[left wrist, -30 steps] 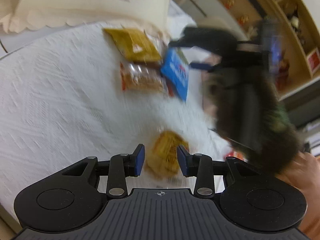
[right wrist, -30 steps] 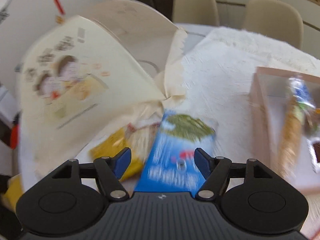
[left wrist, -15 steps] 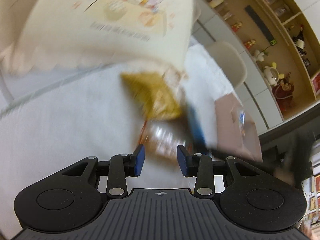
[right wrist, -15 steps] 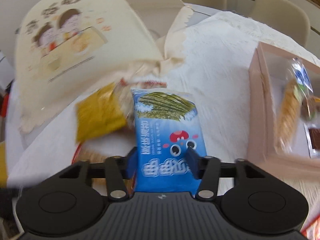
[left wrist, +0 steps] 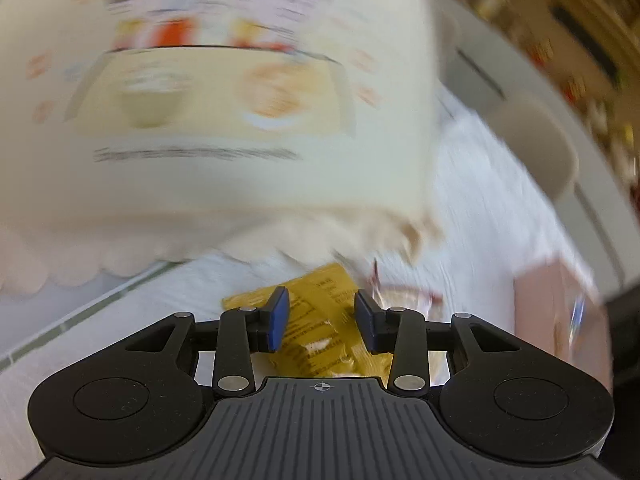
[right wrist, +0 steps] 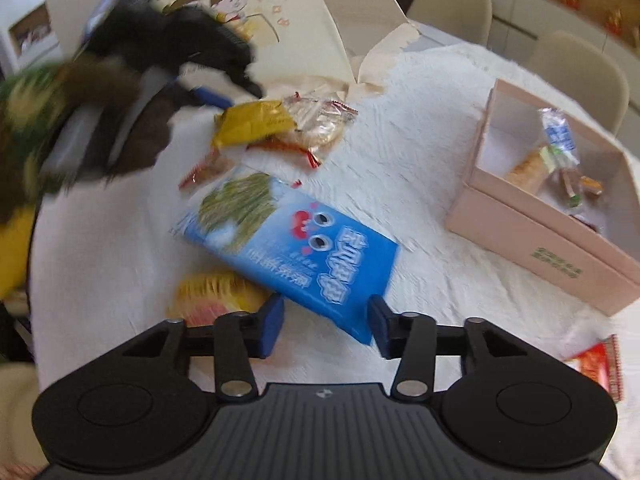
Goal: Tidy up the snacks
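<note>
Jaws of my left gripper point(left wrist: 320, 318) stand parted over a crinkled yellow foil snack packet point(left wrist: 320, 332), unpinched, while my right gripper point(right wrist: 326, 322), just reopening, frames the unheld blue rectangular seaweed-snack packet point(right wrist: 288, 248), pink cardboard box point(right wrist: 532, 236) at two o'clock.

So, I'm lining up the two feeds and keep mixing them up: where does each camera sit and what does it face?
Left wrist: on the left gripper, facing down at the yellow packet between open fingers, cartoon bag beyond.
Right wrist: on the right gripper, facing down across the white cloth, its jaws open over the blue packet; the left gripper shows, blurred.
Shared: yellow packet, pink box, cartoon bag.
</note>
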A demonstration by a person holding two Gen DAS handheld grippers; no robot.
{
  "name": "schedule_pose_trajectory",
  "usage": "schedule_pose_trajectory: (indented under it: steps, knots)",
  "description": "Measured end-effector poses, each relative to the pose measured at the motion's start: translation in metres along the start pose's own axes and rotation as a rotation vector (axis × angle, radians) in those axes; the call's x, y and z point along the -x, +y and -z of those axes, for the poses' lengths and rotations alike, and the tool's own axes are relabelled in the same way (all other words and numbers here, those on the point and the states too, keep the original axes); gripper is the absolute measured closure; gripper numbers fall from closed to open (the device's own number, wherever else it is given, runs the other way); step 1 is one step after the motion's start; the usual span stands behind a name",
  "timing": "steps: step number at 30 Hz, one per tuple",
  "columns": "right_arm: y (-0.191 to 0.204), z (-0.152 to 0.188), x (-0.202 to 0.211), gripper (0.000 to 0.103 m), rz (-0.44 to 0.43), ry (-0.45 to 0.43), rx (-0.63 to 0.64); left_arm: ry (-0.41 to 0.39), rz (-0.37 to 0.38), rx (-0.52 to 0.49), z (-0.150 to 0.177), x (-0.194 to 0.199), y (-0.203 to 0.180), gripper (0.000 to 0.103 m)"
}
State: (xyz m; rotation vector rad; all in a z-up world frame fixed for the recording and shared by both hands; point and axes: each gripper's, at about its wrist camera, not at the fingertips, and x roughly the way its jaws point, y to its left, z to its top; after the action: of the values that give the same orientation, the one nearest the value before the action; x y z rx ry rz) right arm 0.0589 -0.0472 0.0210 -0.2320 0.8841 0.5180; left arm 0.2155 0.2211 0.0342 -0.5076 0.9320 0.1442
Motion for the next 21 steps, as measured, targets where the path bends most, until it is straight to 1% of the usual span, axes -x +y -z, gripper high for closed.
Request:
schedule_pose_trajectory:
  steps: [3, 4, 6, 8, 9, 10, 11, 12, 13, 14, 15, 16, 17, 18, 19, 20, 21]
  knots:
    - [-0.010, 0.006, 0.006, 0.046, -0.007, -0.031, 0.004, 0.061, -0.023, -0.110, 0.009, 0.000, -0.024, 0.062]
    - [-0.014, 0.007, 0.008, 0.046, -0.008, -0.042, 0.000, 0.071, -0.041, -0.130, 0.014, 0.003, -0.029, 0.061]
    - [-0.020, 0.008, 0.013, 0.046, 0.007, -0.069, -0.003, 0.085, -0.057, -0.139, 0.021, 0.010, -0.032, 0.060]
    - [-0.027, 0.009, 0.020, 0.045, 0.042, -0.099, -0.013, 0.085, -0.080, -0.155, 0.030, 0.020, -0.029, 0.060]
    - [-0.032, 0.010, 0.023, 0.040, 0.067, -0.107, -0.031, 0.086, -0.097, -0.168, 0.035, 0.024, -0.027, 0.059]
    - [-0.040, 0.010, 0.026, 0.037, 0.098, -0.111, -0.066, 0.089, -0.114, -0.178, 0.039, 0.029, -0.024, 0.058]
    - [-0.052, 0.012, 0.028, 0.034, 0.133, -0.109, -0.121, 0.089, -0.125, -0.177, 0.043, 0.034, -0.019, 0.058]
    - [-0.066, 0.013, 0.028, 0.034, 0.168, -0.098, -0.183, 0.087, -0.126, -0.164, 0.045, 0.039, -0.013, 0.058]
    - [-0.083, 0.017, 0.029, 0.034, 0.222, -0.077, -0.274, 0.082, -0.120, -0.138, 0.046, 0.042, -0.008, 0.060]
    - [-0.099, 0.021, 0.029, 0.034, 0.288, -0.057, -0.358, 0.078, -0.109, -0.109, 0.046, 0.045, -0.004, 0.060]
    - [-0.115, 0.027, 0.029, 0.034, 0.361, -0.040, -0.447, 0.073, -0.088, -0.078, 0.046, 0.047, 0.000, 0.060]
    - [-0.134, 0.034, 0.027, 0.034, 0.417, -0.015, -0.556, 0.067, -0.060, -0.054, 0.045, 0.049, 0.001, 0.060]
    - [-0.148, 0.040, 0.024, 0.034, 0.421, 0.014, -0.636, 0.062, -0.031, -0.039, 0.043, 0.049, -0.001, 0.060]
    - [-0.161, 0.045, 0.019, 0.034, 0.388, 0.044, -0.719, 0.054, -0.009, -0.032, 0.042, 0.049, -0.003, 0.060]
    - [-0.172, 0.050, 0.014, 0.034, 0.338, 0.049, -0.797, 0.046, 0.007, -0.032, 0.040, 0.049, -0.008, 0.060]
    - [-0.178, 0.052, 0.013, 0.030, 0.310, 0.034, -0.850, 0.039, 0.021, -0.035, 0.039, 0.047, -0.013, 0.060]
    - [-0.181, 0.048, 0.011, 0.027, 0.309, 0.019, -0.874, 0.030, 0.033, -0.039, 0.037, 0.046, -0.020, 0.060]
